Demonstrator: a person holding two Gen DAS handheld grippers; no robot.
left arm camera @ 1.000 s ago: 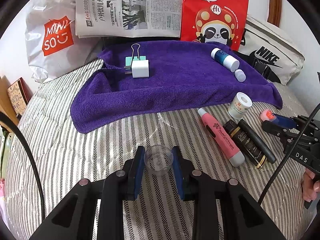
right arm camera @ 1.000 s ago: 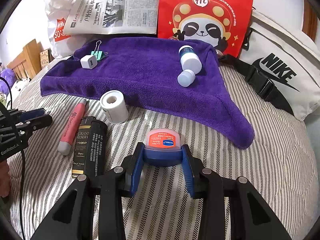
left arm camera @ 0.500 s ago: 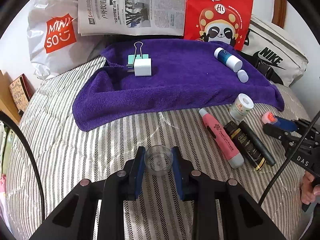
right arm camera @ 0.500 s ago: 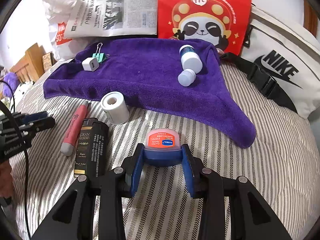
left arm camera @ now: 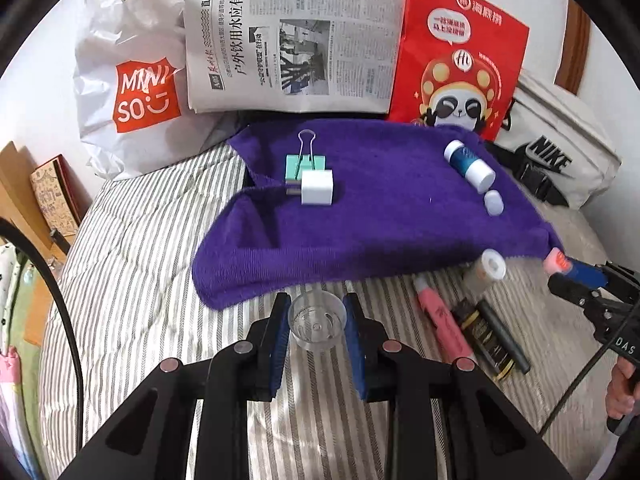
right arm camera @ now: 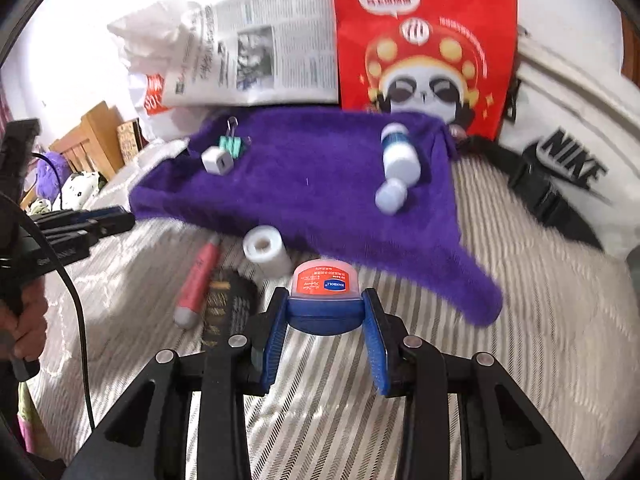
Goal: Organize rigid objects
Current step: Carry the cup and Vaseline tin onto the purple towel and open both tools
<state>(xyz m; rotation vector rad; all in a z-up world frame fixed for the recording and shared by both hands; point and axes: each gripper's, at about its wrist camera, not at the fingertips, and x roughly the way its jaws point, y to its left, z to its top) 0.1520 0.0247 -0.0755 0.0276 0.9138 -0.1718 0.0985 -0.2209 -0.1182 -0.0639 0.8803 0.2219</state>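
Note:
My left gripper (left arm camera: 317, 322) is shut on a small clear plastic cup (left arm camera: 317, 326), held just before the near edge of the purple towel (left arm camera: 380, 216). My right gripper (right arm camera: 325, 312) is shut on a blue jar with an orange lid (right arm camera: 325, 286), held near the towel's (right arm camera: 320, 184) front edge. On the towel lie a white charger cube (left arm camera: 317, 188), a green binder clip (left arm camera: 304, 160), a blue-and-white bottle (left arm camera: 469, 165) and a small white cap (left arm camera: 493, 203).
On the striped bed lie a white tape roll (left arm camera: 486, 272), a pink tube (left arm camera: 442, 326) and a black box (left arm camera: 486, 336). Behind the towel stand a white shopping bag (left arm camera: 132, 80), a newspaper (left arm camera: 292, 44), a red panda bag (left arm camera: 460, 56) and a white Nike bag (left arm camera: 560, 156).
Both grippers have moved forward toward the towel with their loads still held. The towel and the things on it look nearer in both views.

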